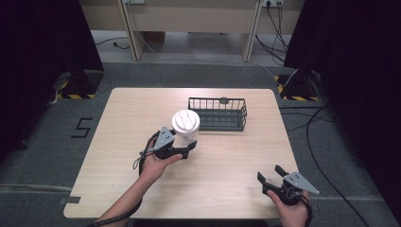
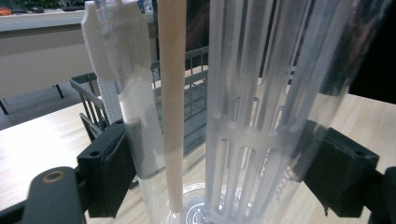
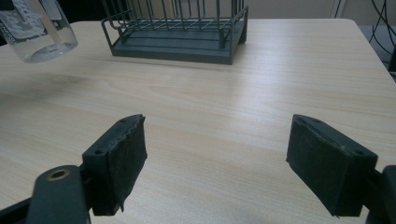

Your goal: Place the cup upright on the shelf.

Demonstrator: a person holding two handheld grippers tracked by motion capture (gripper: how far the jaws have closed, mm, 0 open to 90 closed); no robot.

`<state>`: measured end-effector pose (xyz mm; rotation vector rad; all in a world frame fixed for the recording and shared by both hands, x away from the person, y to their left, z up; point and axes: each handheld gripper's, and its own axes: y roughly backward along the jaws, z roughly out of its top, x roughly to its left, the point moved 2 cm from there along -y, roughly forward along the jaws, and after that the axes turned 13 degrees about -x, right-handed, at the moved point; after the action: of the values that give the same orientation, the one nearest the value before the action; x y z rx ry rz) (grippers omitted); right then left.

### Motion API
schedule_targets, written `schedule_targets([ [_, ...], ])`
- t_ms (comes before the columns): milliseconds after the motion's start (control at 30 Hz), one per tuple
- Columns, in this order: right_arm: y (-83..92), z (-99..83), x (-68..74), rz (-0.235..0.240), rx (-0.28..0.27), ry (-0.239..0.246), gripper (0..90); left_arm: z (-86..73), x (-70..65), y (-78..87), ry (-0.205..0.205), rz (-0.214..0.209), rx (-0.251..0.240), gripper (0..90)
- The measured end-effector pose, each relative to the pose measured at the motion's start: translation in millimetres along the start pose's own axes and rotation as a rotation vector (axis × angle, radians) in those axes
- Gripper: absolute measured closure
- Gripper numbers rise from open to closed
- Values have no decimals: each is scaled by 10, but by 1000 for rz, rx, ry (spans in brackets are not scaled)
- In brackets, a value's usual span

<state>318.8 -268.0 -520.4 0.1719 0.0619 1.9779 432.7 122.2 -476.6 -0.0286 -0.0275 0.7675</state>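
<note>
We had the left tongs (image 1: 185, 150) clamped on the cup (image 1: 185, 126), a clear tumbler with a white lid, held near the middle of the bench (image 1: 118, 156), just in front of the basket (image 1: 218, 114). In the right gripper view the cup (image 3: 37, 28) seemed to hang a little above the wood, tilted, though we could not be sure it was clear of it. In the left gripper view both pads (image 2: 114, 170) pressed on the clear wall low down, with a pale straw (image 2: 173, 107) and a slotted white insert (image 2: 247, 116) standing inside.

We judged the step to be carrying the cup to the basket. To do it well, we thought the grip should stay firm but gentle, since the thin wall might flex or slip. The cup should be brought upright, raised enough to pass the wire rim, and set down slowly on the basket floor before the tongs let go.

The right tongs (image 3: 233, 163) stood apart, holding nothing, near the front right corner of the bench.

On writing: pale marks showed on the cup wall in the right gripper view, too blurred to read. A "5" (image 1: 83, 127) was marked on the floor left of the bench.
</note>
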Motion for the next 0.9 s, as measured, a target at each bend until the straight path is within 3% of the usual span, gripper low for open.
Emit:
schedule_targets([
  [900, -1, -1, -1, 4, 3, -4, 204, 158, 18, -187, -12, -5, -13, 178],
])
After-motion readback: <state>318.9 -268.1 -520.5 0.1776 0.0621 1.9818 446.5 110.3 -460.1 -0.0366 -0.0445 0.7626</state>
